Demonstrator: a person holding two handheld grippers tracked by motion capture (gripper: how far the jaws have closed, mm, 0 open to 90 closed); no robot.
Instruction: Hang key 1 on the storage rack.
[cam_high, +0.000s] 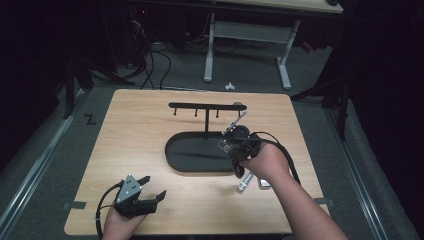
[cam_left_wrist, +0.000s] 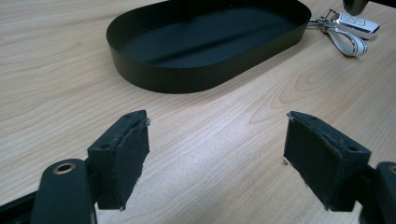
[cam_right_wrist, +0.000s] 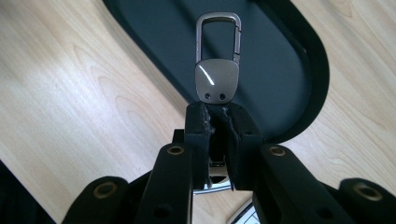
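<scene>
Two jaws of your right gripper (cam_right_wrist: 217, 114) pinch a metal key clip (cam_right_wrist: 217, 60) above the black tray (cam_high: 175, 150); your left gripper (cam_left_wrist: 217, 158) rests wide open, empty.

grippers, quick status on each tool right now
left tool: open, nothing between its pads, low over the table.
right tool: shut on the key clip, held over the black tray.
</scene>
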